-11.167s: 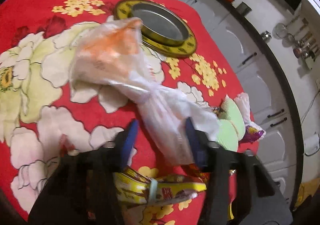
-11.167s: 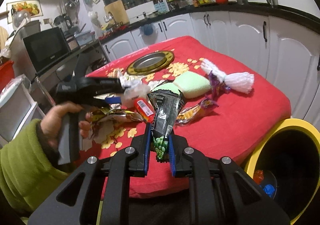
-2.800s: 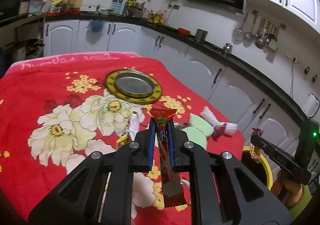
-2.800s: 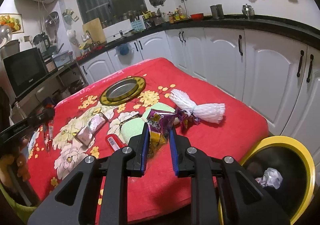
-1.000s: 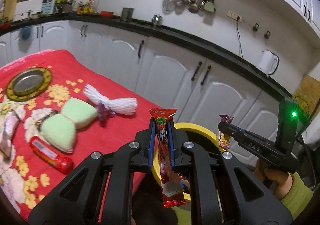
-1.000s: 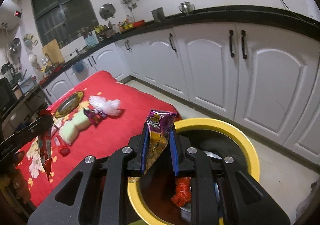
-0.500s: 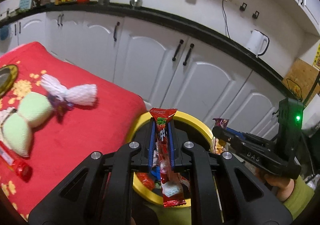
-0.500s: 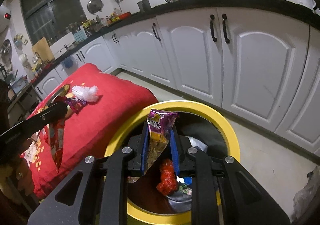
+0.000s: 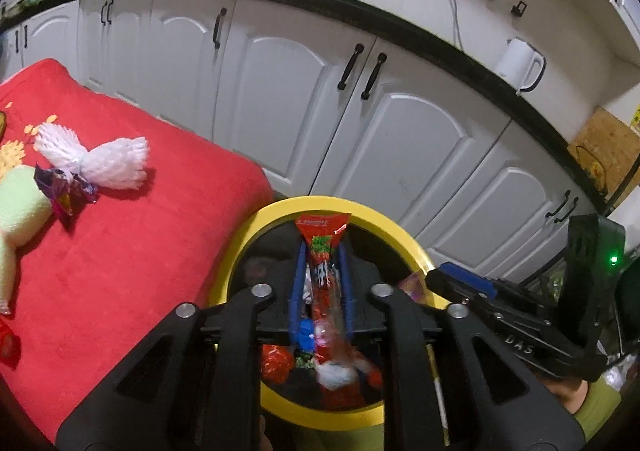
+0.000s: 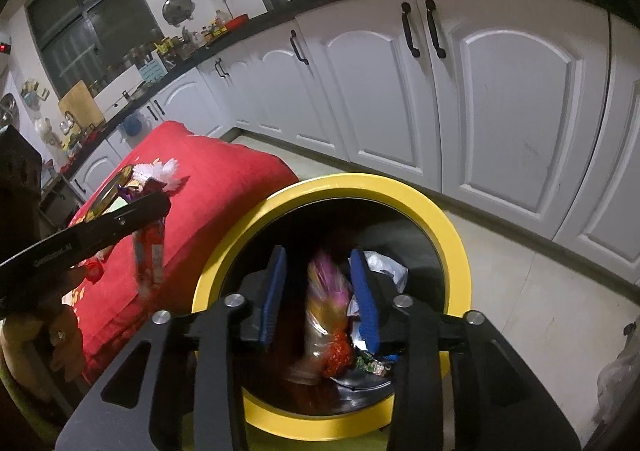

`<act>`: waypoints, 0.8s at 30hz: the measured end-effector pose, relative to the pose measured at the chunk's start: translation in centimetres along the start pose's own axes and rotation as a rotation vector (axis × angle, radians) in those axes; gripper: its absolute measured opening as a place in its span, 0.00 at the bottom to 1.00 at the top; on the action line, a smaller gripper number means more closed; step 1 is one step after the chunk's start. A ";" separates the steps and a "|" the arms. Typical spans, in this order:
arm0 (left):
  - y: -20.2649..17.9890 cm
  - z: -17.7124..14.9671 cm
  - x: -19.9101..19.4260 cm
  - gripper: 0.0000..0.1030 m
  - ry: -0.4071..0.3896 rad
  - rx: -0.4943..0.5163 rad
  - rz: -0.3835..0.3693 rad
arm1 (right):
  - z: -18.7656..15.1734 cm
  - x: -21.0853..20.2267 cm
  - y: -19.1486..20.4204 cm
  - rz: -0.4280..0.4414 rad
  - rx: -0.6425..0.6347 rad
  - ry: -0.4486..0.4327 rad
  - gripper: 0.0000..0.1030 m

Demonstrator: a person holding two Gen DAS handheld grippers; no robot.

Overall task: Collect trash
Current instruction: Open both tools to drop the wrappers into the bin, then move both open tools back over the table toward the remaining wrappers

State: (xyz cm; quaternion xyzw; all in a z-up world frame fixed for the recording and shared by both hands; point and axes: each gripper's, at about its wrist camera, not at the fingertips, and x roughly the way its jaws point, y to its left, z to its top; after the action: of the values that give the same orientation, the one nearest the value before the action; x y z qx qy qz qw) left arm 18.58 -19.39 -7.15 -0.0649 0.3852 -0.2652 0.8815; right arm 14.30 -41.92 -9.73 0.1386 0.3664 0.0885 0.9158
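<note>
As both grippers hung over the yellow-rimmed bin (image 10: 456, 235), we were at the drop step of collecting trash. The right gripper (image 10: 320, 291) had just been opening: its blue fingers (image 10: 276, 283) stood spread, and the purple snack wrapper (image 10: 326, 303) showed blurred between them, touching neither pad, seemingly already falling toward the litter below. The left gripper (image 9: 322, 283) had also just been opening, though only slightly; the red wrapper (image 9: 322, 251) sat between its fingers (image 9: 297, 283) with its crimped end sticking out past the tips, and narrow gaps on both sides suggested the pinch had let go, its blurred lower end hanging over the bin's mouth. Next, we judged, both wrappers needed to fall clear before the grippers went back to the red-covered surface (image 9: 140, 251) away to the left of the fingers, where a white foam net (image 9: 96, 161), a purple wrapper (image 9: 60, 187) and pale green foam (image 9: 20, 203) awaited pickup.
</note>
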 end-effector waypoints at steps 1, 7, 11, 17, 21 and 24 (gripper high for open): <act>0.0 -0.1 0.1 0.23 0.004 -0.003 0.000 | 0.0 0.1 -0.2 0.003 0.006 0.001 0.35; 1.1 -0.5 -0.7 0.52 -0.009 -0.054 0.017 | 0.1 0.1 -0.7 0.005 0.023 -0.001 0.40; 1.3 -0.4 -1.6 0.74 -0.032 -0.062 0.032 | 0.1 0.0 -0.7 0.008 0.032 -0.011 0.44; 1.3 -0.6 -3.1 0.88 -0.067 -0.062 0.034 | 0.4 -0.6 -0.4 0.001 0.029 -0.033 0.47; 1.5 -0.6 -4.6 0.89 -0.104 -0.050 0.070 | 0.8 -1.1 0.5 0.003 0.018 -0.058 0.53; 2.0 -0.5 -6.4 0.89 -0.150 -0.041 0.111 | 1.2 -1.3 1.8 0.001 -0.010 -0.070 0.57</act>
State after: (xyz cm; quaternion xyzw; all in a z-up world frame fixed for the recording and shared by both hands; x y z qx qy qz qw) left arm 15.48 -14.34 -4.01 -0.0812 0.3267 -0.2025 0.9196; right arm 14.06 -40.83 -7.48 0.1373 0.3337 0.0859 0.9287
